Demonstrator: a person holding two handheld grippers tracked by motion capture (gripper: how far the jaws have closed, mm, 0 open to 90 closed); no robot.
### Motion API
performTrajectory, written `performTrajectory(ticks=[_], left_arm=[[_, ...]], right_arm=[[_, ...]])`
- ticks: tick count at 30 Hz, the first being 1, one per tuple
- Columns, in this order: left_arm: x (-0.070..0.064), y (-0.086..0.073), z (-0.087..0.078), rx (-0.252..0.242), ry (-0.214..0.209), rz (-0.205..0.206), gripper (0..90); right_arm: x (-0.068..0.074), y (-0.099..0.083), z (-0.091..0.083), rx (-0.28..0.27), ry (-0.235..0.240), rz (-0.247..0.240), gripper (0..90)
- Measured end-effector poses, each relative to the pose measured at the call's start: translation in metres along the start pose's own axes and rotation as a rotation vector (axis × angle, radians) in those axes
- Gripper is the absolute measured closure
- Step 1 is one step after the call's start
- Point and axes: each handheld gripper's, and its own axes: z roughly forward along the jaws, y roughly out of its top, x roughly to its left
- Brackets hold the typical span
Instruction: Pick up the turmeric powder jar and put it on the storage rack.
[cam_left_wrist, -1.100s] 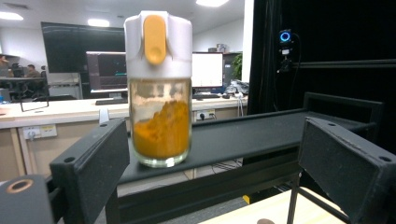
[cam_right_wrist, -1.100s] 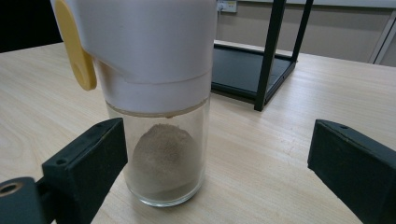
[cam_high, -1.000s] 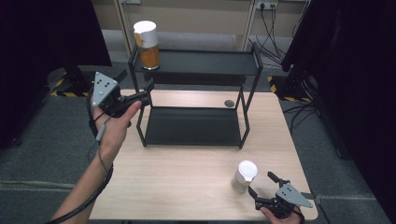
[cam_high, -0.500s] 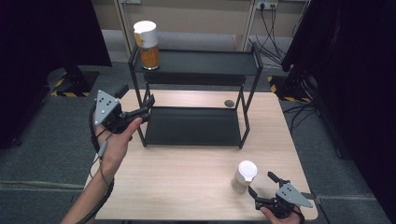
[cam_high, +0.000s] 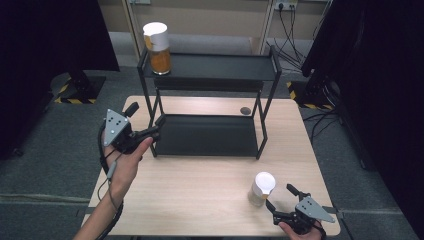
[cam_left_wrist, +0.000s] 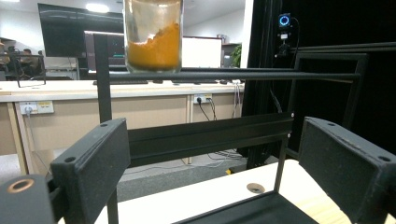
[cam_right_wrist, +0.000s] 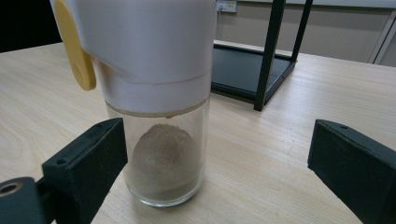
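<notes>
**Right tool lines up on the grey spice jar**

The right tool sits low on the table, jaws spread wide, and the white-lidded jar of grey powder stands just ahead, nearer its left jaw than its right. Off-centre, that's the risk: close now and the near jaw may strike first and shove or tip the jar. Over at the left tool, jaws apart and empty, the two-tier rack is straight ahead, with the orange spice jar up above on its top shelf.
</notes>
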Motion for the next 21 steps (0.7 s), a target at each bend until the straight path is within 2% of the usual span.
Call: performTrajectory(ticks=[21], left_arm=[[0.000, -0.044, -0.015, 0.078, 0.014, -0.021, 8.6]], right_arm=[[0.000, -0.001, 0.000, -0.005, 0.000, -0.001, 4.9]])
